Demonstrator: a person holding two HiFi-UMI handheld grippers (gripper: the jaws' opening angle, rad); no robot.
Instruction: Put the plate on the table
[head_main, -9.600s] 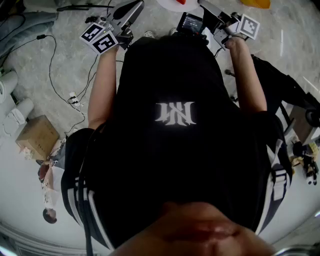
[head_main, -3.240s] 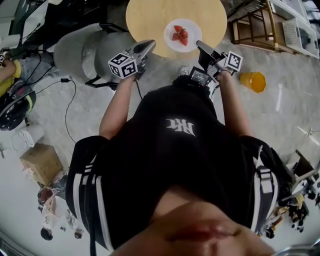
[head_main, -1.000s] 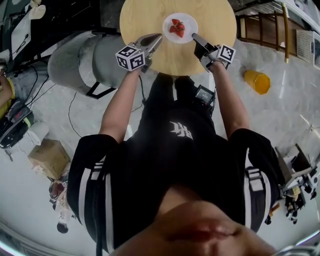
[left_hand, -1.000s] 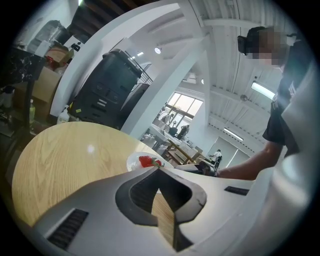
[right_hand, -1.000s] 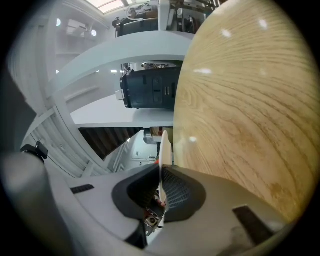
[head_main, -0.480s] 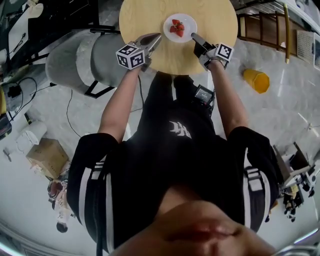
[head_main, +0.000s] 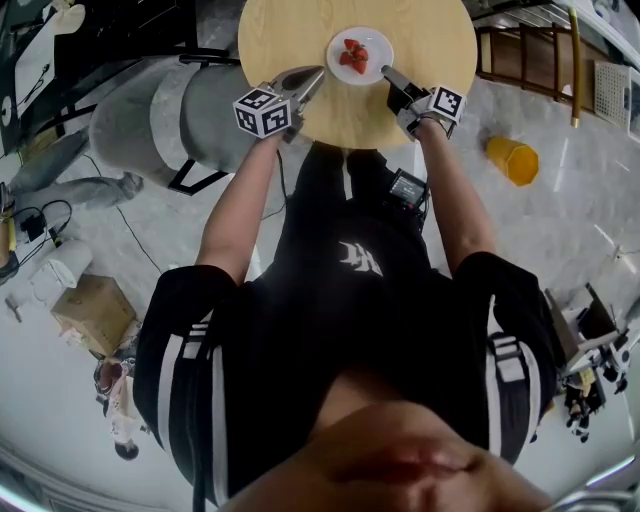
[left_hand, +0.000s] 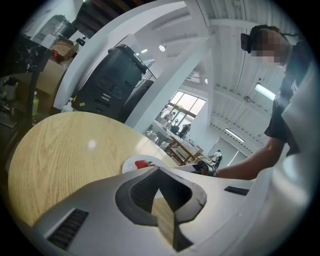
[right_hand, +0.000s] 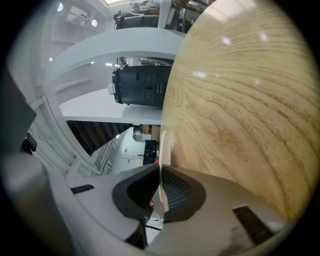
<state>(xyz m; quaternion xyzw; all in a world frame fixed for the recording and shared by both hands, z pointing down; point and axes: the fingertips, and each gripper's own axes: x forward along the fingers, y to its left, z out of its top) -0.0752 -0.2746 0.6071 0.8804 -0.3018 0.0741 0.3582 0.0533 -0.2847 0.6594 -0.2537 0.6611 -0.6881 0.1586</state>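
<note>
A white plate (head_main: 372, 44) with red strawberries (head_main: 352, 56) sits at the near middle of the round wooden table (head_main: 290, 30). My right gripper (head_main: 386, 72) is shut on the plate's near right rim. In the right gripper view the thin rim (right_hand: 163, 145) stands edge-on between the jaws of my right gripper (right_hand: 161, 172), close against the table top (right_hand: 235, 100). My left gripper (head_main: 317, 72) hovers just left of the plate, shut and holding nothing. In the left gripper view my left gripper (left_hand: 159, 172) points at the plate (left_hand: 133, 164), with the strawberries (left_hand: 142, 163) on it.
A grey armchair (head_main: 170, 110) stands left of the table. On the floor are an orange container (head_main: 513, 160), a wooden rack (head_main: 540, 60), a cardboard box (head_main: 95, 315) and cables. A black machine (left_hand: 115, 85) stands beyond the table.
Over the older frames the person walked up to the table and the plate came over its near middle. In the last second both grippers and the plate have barely moved.
</note>
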